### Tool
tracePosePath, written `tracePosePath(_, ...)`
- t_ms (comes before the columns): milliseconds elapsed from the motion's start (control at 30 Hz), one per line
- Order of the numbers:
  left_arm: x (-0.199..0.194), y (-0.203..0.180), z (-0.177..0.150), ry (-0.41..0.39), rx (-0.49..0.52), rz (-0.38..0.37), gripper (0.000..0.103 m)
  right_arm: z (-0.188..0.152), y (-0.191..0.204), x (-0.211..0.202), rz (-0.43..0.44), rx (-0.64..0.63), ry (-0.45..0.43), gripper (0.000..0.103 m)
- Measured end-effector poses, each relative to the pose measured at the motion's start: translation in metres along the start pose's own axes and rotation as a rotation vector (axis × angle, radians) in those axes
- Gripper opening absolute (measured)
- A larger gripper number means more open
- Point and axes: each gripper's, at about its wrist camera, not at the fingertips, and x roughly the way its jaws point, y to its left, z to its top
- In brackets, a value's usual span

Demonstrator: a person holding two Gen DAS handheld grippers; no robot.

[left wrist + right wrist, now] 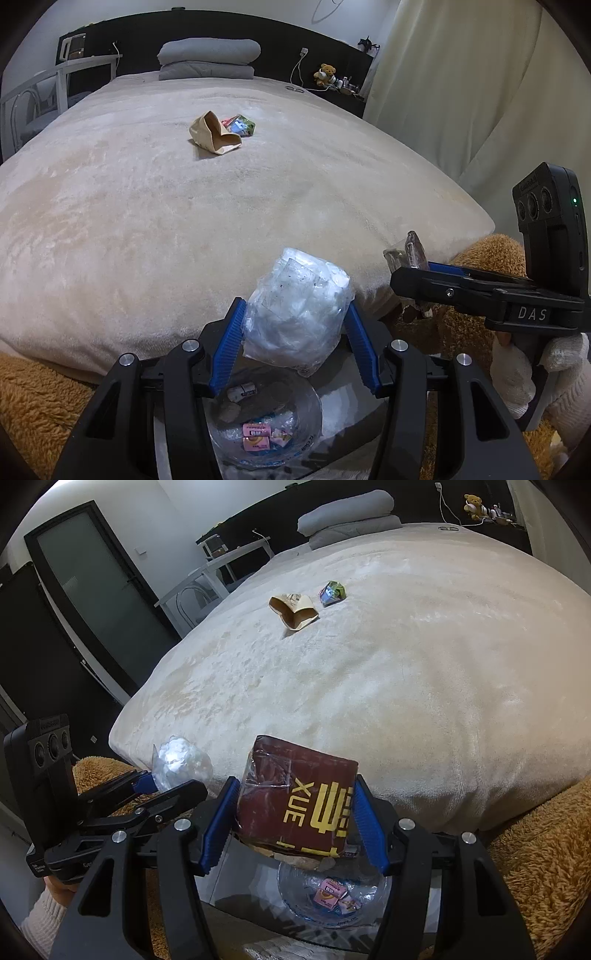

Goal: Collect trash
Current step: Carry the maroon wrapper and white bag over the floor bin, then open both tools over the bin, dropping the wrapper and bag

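My left gripper (pixel 295 314) is shut on a crumpled clear plastic bag (pixel 297 306) and holds it above a clear plastic-lined bin (pixel 312 410) with pink wrappers inside. My right gripper (pixel 295 808) is shut on a dark red wrapper with yellow print (pixel 295 805) above the same bin (pixel 291 893). Each gripper shows in the other's view: the right (pixel 417 273), the left with its bag (pixel 173 775). On the bed lie a tan paper bag (pixel 214 134) (pixel 293 611) and a small colourful wrapper (pixel 240 125) (pixel 332 590).
A cream blanket covers the bed (pixel 184 221). Folded grey bedding (pixel 208 59) lies at the head. A brown fluffy rug (pixel 546 849) surrounds the bin. A white chair and desk (pixel 207 579) stand left of the bed, and a curtain (pixel 461 92) hangs on the right.
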Motion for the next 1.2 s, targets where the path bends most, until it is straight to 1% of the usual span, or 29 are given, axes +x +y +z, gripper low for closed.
tracePosePath(300, 0.009, -0.001, -0.024, 0.083, -0.043, 0.011, 0.053, -0.012, -0.002, 0.015, 0.02, 0.042, 0.091, 0.061)
tracePosePath(467, 0.025, 0.009, -0.034, 0.174, -0.086, 0.08, 0.053, -0.017, -0.01, 0.032, 0.04, 0.092, 0.179, 0.061)
tracePosePath(533, 0.029, 0.013, -0.036, 0.197, -0.098, 0.089, 0.053, -0.019, -0.012, 0.038, 0.038, 0.105, 0.21, 0.061)
tracePosePath(633, 0.034, 0.017, -0.04, 0.228, -0.116, 0.085, 0.053, -0.023, -0.013, 0.048, 0.034, 0.118, 0.254, 0.061)
tracePosePath(733, 0.042, 0.02, -0.045, 0.272, -0.129, 0.079, 0.053, -0.027, -0.015, 0.058, 0.023, 0.135, 0.298, 0.061)
tracePosePath(1000, 0.07, 0.029, -0.061, 0.423, -0.156, 0.084, 0.053, -0.041, -0.025, 0.088, -0.017, 0.198, 0.433, 0.061)
tracePosePath(1100, 0.078, 0.03, -0.069, 0.476, -0.159, 0.102, 0.053, -0.049, -0.031, 0.101, -0.066, 0.219, 0.499, 0.061)
tracePosePath(1200, 0.083, 0.032, -0.073, 0.516, -0.161, 0.118, 0.053, -0.055, -0.035, 0.111, -0.081, 0.238, 0.545, 0.061)
